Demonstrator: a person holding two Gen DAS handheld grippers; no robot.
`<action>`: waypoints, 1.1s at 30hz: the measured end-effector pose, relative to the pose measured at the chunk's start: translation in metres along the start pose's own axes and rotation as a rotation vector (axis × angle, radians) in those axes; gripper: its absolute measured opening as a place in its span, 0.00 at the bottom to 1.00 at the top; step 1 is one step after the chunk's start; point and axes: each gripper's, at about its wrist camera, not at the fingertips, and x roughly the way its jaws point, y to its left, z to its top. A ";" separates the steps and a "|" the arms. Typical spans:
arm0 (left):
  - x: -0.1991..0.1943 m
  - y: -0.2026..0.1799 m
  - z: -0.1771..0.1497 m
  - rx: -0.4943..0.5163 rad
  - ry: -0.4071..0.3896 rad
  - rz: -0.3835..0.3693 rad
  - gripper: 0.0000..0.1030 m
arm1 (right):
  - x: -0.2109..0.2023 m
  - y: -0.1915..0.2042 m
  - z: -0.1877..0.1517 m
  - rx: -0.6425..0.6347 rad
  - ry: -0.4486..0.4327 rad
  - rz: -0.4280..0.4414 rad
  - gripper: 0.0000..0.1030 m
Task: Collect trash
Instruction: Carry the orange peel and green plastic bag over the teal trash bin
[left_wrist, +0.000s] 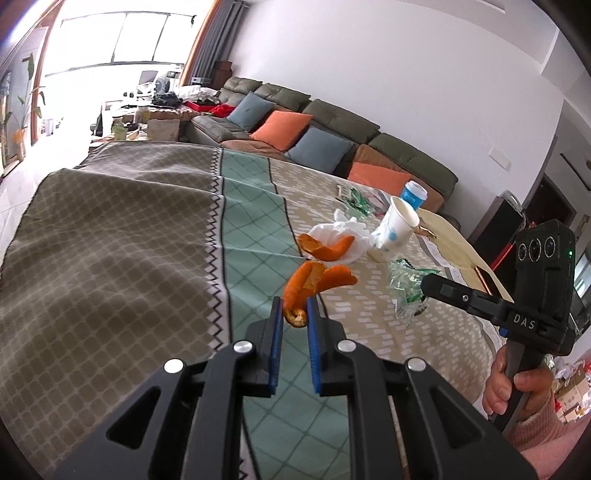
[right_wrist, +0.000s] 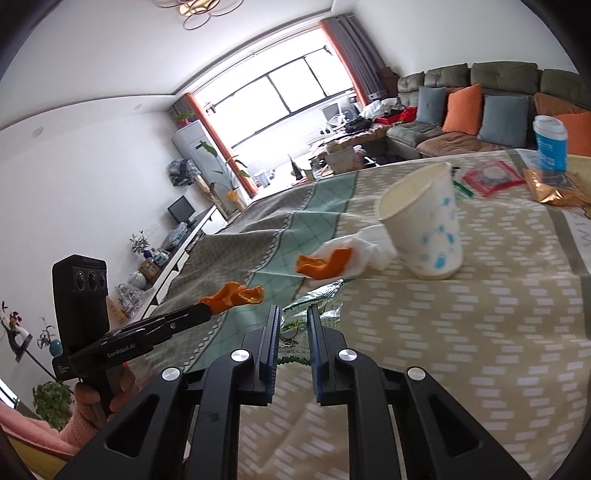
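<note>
My left gripper (left_wrist: 294, 308) is shut on an orange peel (left_wrist: 314, 284) and holds it above the patterned tablecloth (left_wrist: 129, 229); the same gripper (right_wrist: 207, 312) and peel (right_wrist: 236, 293) show in the right wrist view. My right gripper (right_wrist: 292, 317) is shut on a clear green-printed plastic wrapper (right_wrist: 314, 299), which also shows in the left wrist view (left_wrist: 406, 284). A second orange peel (left_wrist: 325, 247) lies on a white tissue (left_wrist: 347, 229) beside a white paper cup (left_wrist: 391, 229).
Farther back on the table stand a blue and white cup (right_wrist: 550, 144), a red packet (right_wrist: 491, 177) and a golden snack bag (right_wrist: 557, 188). A sofa with cushions (left_wrist: 332, 125) runs behind the table. A yellow sheet (left_wrist: 461, 240) lies at the right.
</note>
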 end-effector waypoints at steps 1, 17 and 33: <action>-0.002 0.002 0.000 -0.005 -0.004 0.005 0.13 | 0.002 0.002 0.001 -0.003 0.003 0.007 0.15; -0.032 0.028 -0.007 -0.060 -0.045 0.057 0.13 | 0.031 0.035 0.006 -0.059 0.050 0.082 0.15; -0.064 0.055 -0.014 -0.120 -0.089 0.123 0.13 | 0.056 0.071 0.012 -0.118 0.086 0.166 0.15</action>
